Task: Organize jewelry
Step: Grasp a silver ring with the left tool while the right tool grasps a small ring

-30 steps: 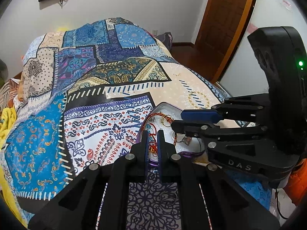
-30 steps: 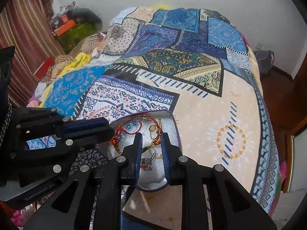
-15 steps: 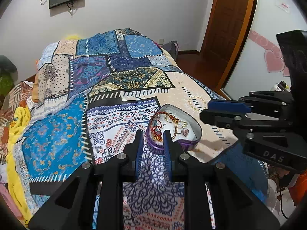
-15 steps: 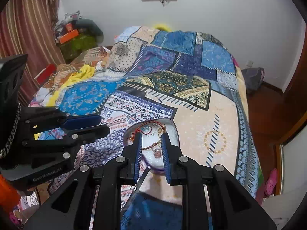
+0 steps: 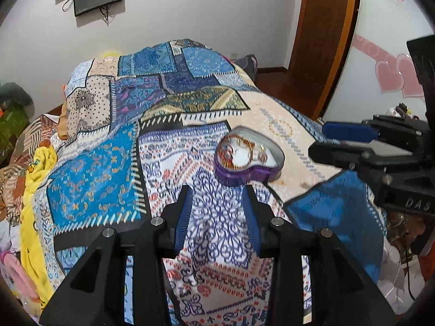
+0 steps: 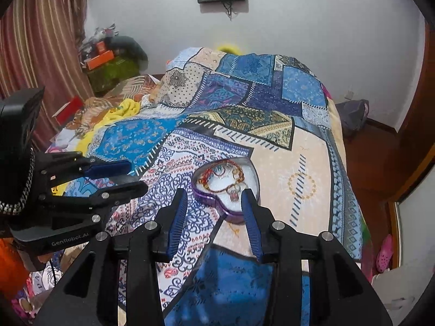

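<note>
Resting on patchwork bedspread (image 5: 114,163), heart-shaped box (image 6: 244,182)

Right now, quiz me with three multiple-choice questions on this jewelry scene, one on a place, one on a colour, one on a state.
1. Where does the heart box sit?
A. on the bedspread
B. on the floor
C. on a shelf

2. What colour is the box's side wall?
A. green
B. purple
C. yellow

3. What is between the left gripper's jaws?
A. a necklace
B. the box
C. nothing

Answers:
1 A, patterned cloth lies all around it.
2 B, its rim shows violet in both views.
3 C, only bedspread shows through the gap; the jewelry lies in the box.
</note>
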